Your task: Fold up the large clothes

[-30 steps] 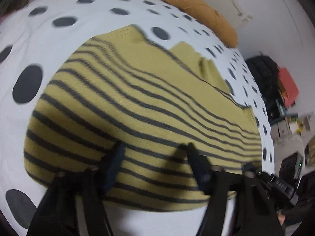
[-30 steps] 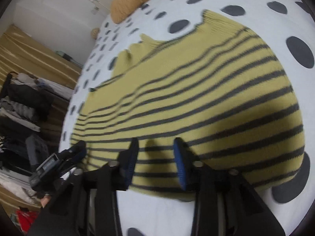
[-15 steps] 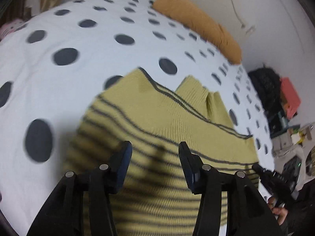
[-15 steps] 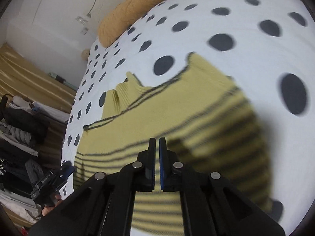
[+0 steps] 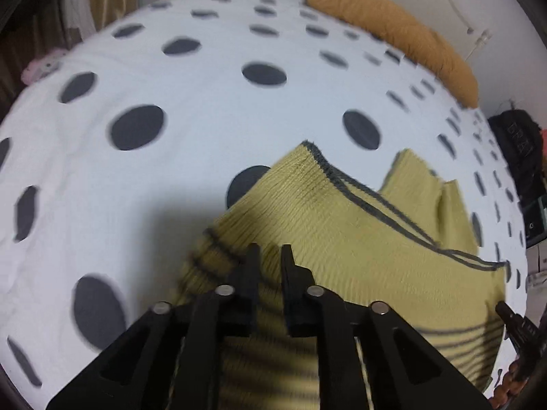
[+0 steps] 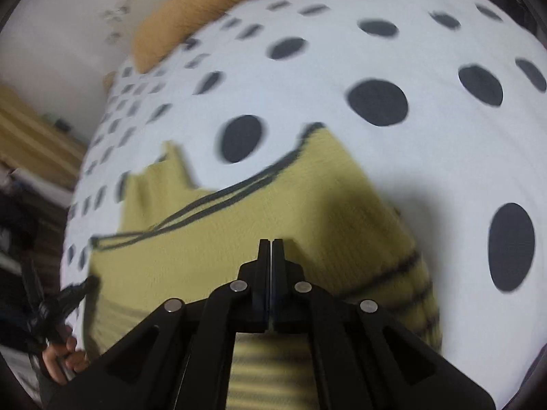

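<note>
Yellow sweater (image 5: 359, 246) hem amid dotted bedspread (image 5: 171, 157)

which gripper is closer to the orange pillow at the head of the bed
Cannot tell. The orange pillow lies far ahead of both: up and right of the left gripper, up and left of the right gripper.

Even, dim indoor light, no glare. Soft shadow falls on the bedspread (image 5: 205, 109) beside the sweater (image 5: 359, 249). Heavy fisheye bending and dark vignette at edges; right wrist view motion-blurred.
</note>
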Demonstrator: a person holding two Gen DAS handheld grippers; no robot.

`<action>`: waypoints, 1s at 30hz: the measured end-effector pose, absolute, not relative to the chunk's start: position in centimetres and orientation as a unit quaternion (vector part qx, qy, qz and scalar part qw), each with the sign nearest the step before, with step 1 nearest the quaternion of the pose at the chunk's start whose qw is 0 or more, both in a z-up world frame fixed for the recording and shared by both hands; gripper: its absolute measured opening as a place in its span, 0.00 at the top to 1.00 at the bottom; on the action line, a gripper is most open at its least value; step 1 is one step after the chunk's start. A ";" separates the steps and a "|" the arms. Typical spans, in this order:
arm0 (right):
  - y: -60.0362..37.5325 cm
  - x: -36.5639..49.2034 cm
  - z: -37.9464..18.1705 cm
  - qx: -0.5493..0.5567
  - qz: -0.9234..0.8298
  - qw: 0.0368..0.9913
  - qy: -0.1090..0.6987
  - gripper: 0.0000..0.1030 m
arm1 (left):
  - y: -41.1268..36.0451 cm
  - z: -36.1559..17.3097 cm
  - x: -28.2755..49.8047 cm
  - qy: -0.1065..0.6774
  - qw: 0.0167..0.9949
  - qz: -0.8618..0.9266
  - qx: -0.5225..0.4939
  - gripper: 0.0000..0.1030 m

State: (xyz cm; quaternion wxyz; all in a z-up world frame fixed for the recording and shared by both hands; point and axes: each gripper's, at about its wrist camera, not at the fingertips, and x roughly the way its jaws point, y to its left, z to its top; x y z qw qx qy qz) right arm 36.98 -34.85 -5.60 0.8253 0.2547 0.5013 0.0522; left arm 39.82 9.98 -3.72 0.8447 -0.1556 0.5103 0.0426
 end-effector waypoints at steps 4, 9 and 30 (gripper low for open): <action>-32.9 30.9 -3.4 0.257 0.109 0.826 0.489 0.98 | 9.7 -1.8 32.7 0.481 0.859 -0.002 -0.177 0.39; -33.2 28.9 -9.0 0.262 0.088 0.779 0.563 1.00 | 9.3 -6.6 31.0 0.528 0.839 0.011 -0.129 0.40; -39.2 19.9 -10.3 0.452 0.083 0.741 0.489 0.13 | 11.6 -8.0 21.1 0.529 0.783 -0.013 -0.326 0.17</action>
